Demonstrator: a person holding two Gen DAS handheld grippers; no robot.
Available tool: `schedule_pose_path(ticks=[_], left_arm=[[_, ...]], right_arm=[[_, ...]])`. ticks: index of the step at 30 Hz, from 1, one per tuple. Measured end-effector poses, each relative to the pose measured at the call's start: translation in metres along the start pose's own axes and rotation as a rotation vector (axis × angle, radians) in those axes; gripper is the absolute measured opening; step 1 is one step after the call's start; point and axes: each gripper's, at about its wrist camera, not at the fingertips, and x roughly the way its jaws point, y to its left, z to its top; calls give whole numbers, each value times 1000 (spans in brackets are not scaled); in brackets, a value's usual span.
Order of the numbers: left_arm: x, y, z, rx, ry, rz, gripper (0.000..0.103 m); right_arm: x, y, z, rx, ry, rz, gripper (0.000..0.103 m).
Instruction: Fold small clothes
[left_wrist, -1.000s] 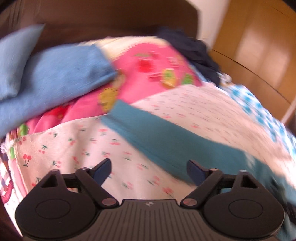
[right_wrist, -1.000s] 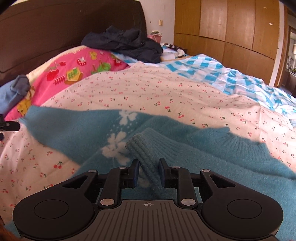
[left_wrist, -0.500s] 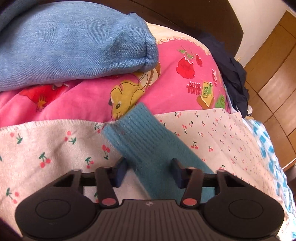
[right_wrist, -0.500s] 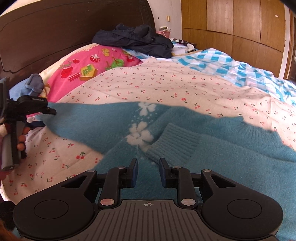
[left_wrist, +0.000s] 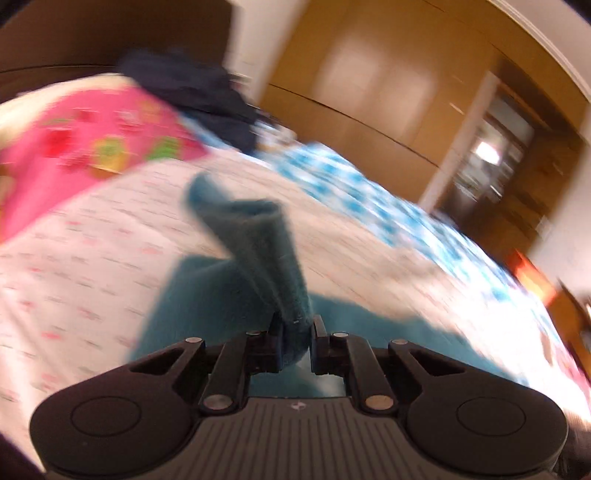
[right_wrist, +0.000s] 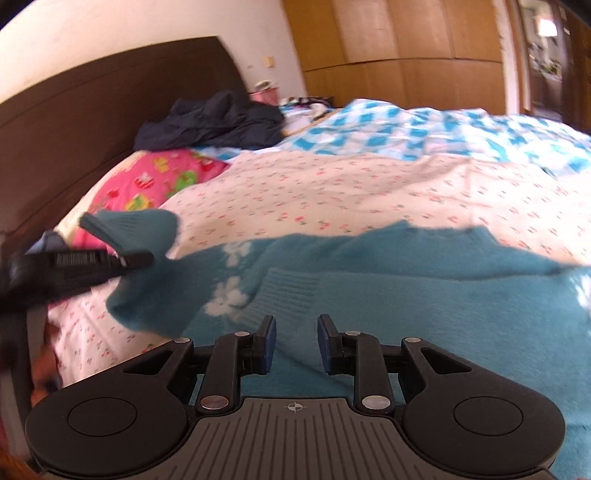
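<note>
A teal knit sweater (right_wrist: 406, 288) with white flowers lies spread on the cherry-print blanket (right_wrist: 332, 192). My left gripper (left_wrist: 295, 332) is shut on its left sleeve (left_wrist: 266, 251), which rises from the pads and hangs clear of the bed. In the right wrist view that left gripper (right_wrist: 136, 258) comes in from the left, with the ribbed cuff (right_wrist: 129, 225) sticking up past it. My right gripper (right_wrist: 295, 332) hovers open over the sweater's body. Just ahead of it lies the other sleeve's cuff (right_wrist: 288, 291), folded across the chest. Nothing sits between its pads.
A dark navy garment pile (right_wrist: 210, 122) and a pink cartoon pillow (right_wrist: 159, 177) lie by the brown headboard (right_wrist: 92, 110). A blue-and-white check quilt (right_wrist: 424, 129) covers the far side of the bed. Wooden wardrobes (right_wrist: 406, 37) line the far wall.
My left gripper has shut on the sleeve cuff, lifted it and swung right over the bed. My right gripper has drawn back from the folded sleeve and rolled.
</note>
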Motion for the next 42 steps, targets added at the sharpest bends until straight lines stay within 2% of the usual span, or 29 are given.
schedule_pose_path(ticks=[2,4,5,6,9,12,14,18,21,25,27,28,30,31,32,33,38,42], left_arm=[[10,-28,-21,83,65,-33,18],[19,-42,-39,120,128,-15,19],[19,-46,-45,143,144,5,19],[17,-48,-50,169,151,17,19],[8,-55,-53,222,138,31,20],[7,-50,-56,216,133,25,22],[7,-47,-57,204,134,11,22],[9,-43,-58,195,149,-27,27],[10,-46,-59,215,151,-37,28],[8,-44,-60,203,154,-61,29],[6,-43,-59,189,154,-69,29],[6,-42,-58,185,154,-73,29],[6,-42,-59,186,158,-75,29],[6,-42,-59,188,161,-74,29],[6,-42,-60,189,161,-77,29],[5,-43,-60,191,158,-83,30],[-10,-43,-56,164,105,-189,35],[-29,-50,-51,150,56,-216,47]], right_arm=[[-2,-15,0,54,18,-3,26],[-3,-25,0,87,30,2,28],[-2,-29,0,102,39,9,36],[1,-33,0,125,50,22,42],[13,-40,-3,216,94,82,44],[22,-47,-9,353,125,158,52],[22,-53,-13,444,134,203,54],[19,-67,-20,648,138,298,62],[23,-66,-19,733,137,352,66],[42,-48,-11,689,188,299,68],[52,-42,-14,706,230,269,68],[55,-40,-18,718,239,266,66],[59,-39,-18,714,238,272,39],[59,-38,-17,706,231,260,34],[58,-38,-14,696,224,251,22],[57,-38,-10,680,216,244,18],[31,-39,19,505,133,171,15],[-7,-62,40,434,26,124,15]])
